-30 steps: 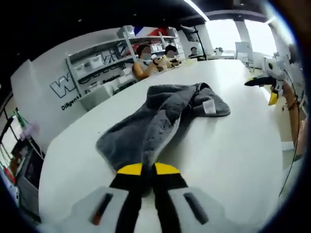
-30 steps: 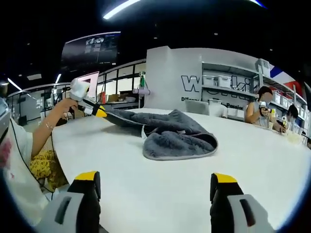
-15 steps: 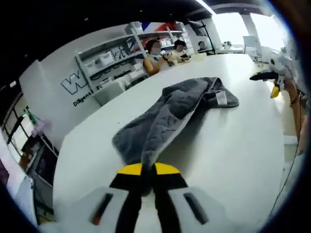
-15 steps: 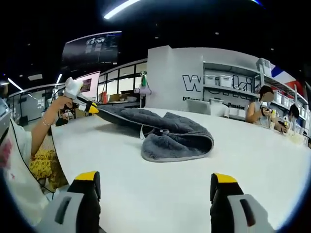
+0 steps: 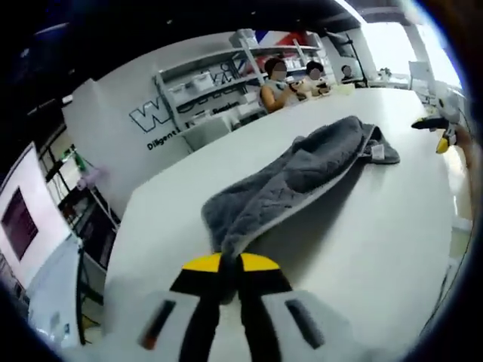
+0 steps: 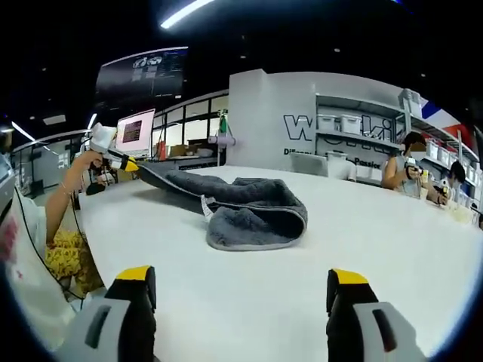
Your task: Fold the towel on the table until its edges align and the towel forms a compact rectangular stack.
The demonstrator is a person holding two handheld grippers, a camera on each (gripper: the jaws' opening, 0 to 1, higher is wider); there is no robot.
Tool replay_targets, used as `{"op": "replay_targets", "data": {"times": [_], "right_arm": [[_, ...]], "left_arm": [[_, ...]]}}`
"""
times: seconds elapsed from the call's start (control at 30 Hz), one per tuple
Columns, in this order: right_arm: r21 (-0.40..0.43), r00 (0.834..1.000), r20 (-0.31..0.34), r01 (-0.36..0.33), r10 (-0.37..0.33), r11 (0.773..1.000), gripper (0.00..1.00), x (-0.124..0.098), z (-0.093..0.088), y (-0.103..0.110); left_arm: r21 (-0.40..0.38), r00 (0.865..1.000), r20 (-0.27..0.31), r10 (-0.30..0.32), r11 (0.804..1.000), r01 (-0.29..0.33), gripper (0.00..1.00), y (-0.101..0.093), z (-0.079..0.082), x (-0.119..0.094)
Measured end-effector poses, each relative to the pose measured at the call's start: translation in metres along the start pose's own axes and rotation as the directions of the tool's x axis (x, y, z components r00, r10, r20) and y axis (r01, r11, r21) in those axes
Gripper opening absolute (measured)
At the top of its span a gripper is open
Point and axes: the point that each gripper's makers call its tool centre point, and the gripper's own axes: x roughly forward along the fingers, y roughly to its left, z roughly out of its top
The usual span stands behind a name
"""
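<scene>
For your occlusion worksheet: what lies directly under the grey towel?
The white table lies under the grey towel. The left gripper holds one end raised. Whatever lies beneath the bunched folds is covered.

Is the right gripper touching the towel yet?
Apart. In the right gripper view, the right gripper stands open with bare white table between its jaws and the grey towel lying farther off.

The white tabletop (image 6: 392,249) is bare and open in front of the right hand-held gripper (image 6: 240,290), up to the towel (image 6: 241,207). The towel lies stretched across the middle, one end raised by the left hand-held gripper (image 5: 230,264). Beside the towel the surface is free.
</scene>
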Motion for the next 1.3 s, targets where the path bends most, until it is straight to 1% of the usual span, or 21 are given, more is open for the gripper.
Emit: {"op": "replay_targets", "data": {"times": [0.1,0.17,0.3,0.33,0.4,0.5,0.63,0.83,0.97,1.1,1.17,1.23,1.3], "right_arm": [[-0.003,1.0,-0.001,-0.006,0.006,1.0,0.98,0.002,0.001,0.002],[-0.003,1.0,-0.001,-0.009,0.009,1.0,0.98,0.003,0.001,0.003],[-0.003,1.0,-0.004,-0.012,0.012,1.0,0.98,0.005,0.0,0.004],[-0.002,1.0,-0.004,-0.014,0.014,1.0,0.98,0.005,0.0,0.005],[-0.001,1.0,-0.006,-0.016,0.016,1.0,0.98,0.006,0.0,0.006],[-0.002,1.0,-0.009,-0.02,0.02,1.0,0.98,0.007,0.0,0.007],[-0.004,1.0,-0.012,-0.024,0.024,1.0,0.98,0.008,0.0,0.009],[-0.004,0.999,-0.022,-0.024,0.024,1.0,0.98,0.009,-0.003,0.01],[-0.004,0.999,-0.026,-0.025,0.025,1.0,0.98,0.009,-0.003,0.011],[-0.006,0.999,-0.034,-0.028,0.027,1.0,0.98,0.01,-0.003,0.012],[-0.007,0.999,-0.035,-0.029,0.029,1.0,0.98,0.011,-0.002,0.012],[-0.009,0.999,-0.035,-0.031,0.031,0.999,0.98,0.011,-0.002,0.013],[-0.009,0.999,-0.035,-0.032,0.032,0.999,0.98,0.012,-0.001,0.013]], "left_arm": [[-0.019,0.999,-0.015,0.043,0.999,-0.043,0.09,0.014,-0.011,-0.006],[-0.027,0.998,-0.021,0.06,0.998,-0.061,0.09,0.02,-0.016,-0.009],[-0.039,0.995,-0.047,0.082,0.996,-0.084,0.09,0.028,-0.03,-0.013],[-0.046,0.995,-0.063,0.082,0.995,-0.085,0.09,0.029,-0.037,-0.013],[-0.051,0.993,-0.088,0.076,0.995,-0.081,0.09,0.028,-0.049,-0.012],[-0.063,0.992,-0.115,0.046,0.997,-0.053,0.09,0.019,-0.063,-0.01],[-0.09,0.991,-0.131,0.011,0.996,-0.023,0.09,0.009,-0.077,-0.008],[-0.104,0.989,-0.145,-0.02,0.995,0.005,0.09,-0.001,-0.087,-0.006],[-0.111,0.985,-0.164,-0.047,0.993,0.029,0.1,-0.007,-0.096,-0.004],[-0.121,0.986,-0.152,-0.064,0.992,0.046,0.11,-0.01,-0.098,-0.005],[-0.123,0.987,-0.137,-0.081,0.99,0.064,0.14,-0.013,-0.098,-0.007],[-0.131,0.989,-0.12,-0.092,0.988,0.076,0.19,-0.015,-0.096,-0.008],[-0.136,0.989,-0.111,-0.101,0.987,0.086,0.2,-0.017,-0.096,-0.008]]}}
